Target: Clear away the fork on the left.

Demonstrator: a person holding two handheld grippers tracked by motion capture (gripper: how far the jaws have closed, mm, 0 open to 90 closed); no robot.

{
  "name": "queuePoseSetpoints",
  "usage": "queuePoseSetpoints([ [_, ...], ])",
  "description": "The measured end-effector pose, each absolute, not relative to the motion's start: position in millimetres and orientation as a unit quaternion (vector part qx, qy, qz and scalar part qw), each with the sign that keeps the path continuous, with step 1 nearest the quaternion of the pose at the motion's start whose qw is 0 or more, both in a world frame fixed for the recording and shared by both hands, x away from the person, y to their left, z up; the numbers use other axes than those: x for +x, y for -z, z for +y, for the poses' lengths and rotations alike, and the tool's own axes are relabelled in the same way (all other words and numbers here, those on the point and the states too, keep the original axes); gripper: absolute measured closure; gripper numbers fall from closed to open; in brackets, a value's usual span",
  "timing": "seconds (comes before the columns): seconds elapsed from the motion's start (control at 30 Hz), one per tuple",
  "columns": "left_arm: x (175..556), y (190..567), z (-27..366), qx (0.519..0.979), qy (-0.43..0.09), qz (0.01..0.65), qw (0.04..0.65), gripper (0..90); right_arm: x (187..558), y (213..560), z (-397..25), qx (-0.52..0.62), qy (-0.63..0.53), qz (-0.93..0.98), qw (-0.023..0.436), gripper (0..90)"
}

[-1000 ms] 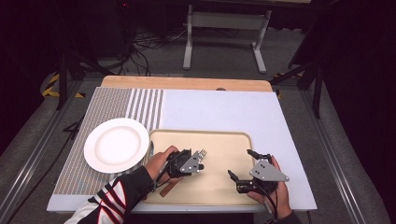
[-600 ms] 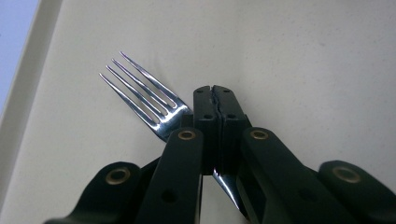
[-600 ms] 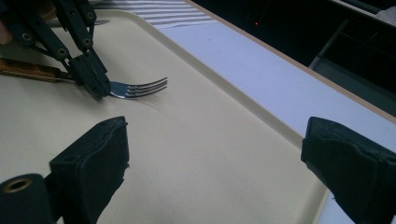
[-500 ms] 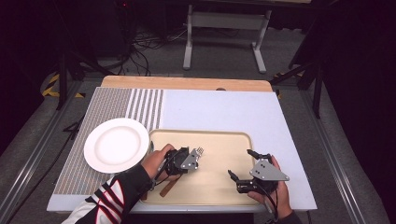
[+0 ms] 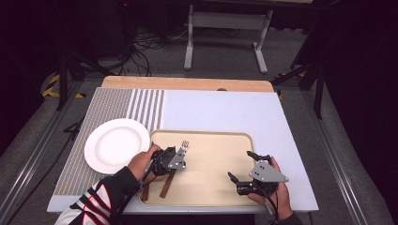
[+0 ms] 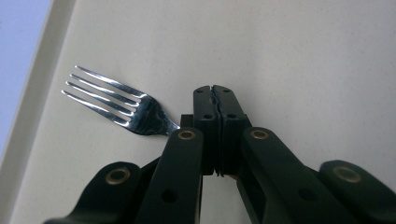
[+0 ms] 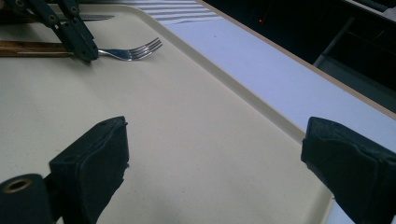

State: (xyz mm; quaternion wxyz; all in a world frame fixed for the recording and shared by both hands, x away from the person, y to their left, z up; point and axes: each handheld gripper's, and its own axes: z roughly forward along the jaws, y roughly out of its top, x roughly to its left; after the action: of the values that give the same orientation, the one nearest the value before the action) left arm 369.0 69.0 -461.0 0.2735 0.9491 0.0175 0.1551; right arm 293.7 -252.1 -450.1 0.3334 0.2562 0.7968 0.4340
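**Left jaws clenched on the fork, right ones wide apart**

Your left gripper (image 5: 176, 157) has its 2 jaws clamped on the fork (image 6: 122, 107) neck, near the tray's (image 5: 220, 136) left edge, tines toward the far rim. Your right gripper (image 5: 244, 168) hangs released by the tray's near right corner, well apart from the fork.

A silver fork (image 6: 119, 109) with a brown wooden handle lies on the beige tray (image 5: 220, 140). Left of the tray sits a white plate (image 5: 116, 144) on a grey-and-white striped mat (image 5: 141, 105); beyond the tray the table cover (image 5: 220, 110) is pale blue.
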Motion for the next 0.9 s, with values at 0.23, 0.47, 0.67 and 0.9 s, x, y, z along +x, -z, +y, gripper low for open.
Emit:
queuePoseSetpoints([
  [0.23,359,460,87,0.951,-0.172,0.02,0.256,89.1,294,451,-252,0.257,-0.43,0.799,0.333,8.2],
  [0.47,354,460,97,0.952,-0.173,0.023,0.252,88.5,294,451,-250,0.255,-0.428,0.8,0.333,8.2],
  [0.67,351,460,104,0.953,-0.167,0.023,0.25,88.2,294,451,-251,0.254,-0.427,0.801,0.333,8.2],
  [0.9,349,460,114,0.954,-0.156,0.029,0.254,88.2,295,453,-251,0.258,-0.427,0.801,0.331,8.2],
])
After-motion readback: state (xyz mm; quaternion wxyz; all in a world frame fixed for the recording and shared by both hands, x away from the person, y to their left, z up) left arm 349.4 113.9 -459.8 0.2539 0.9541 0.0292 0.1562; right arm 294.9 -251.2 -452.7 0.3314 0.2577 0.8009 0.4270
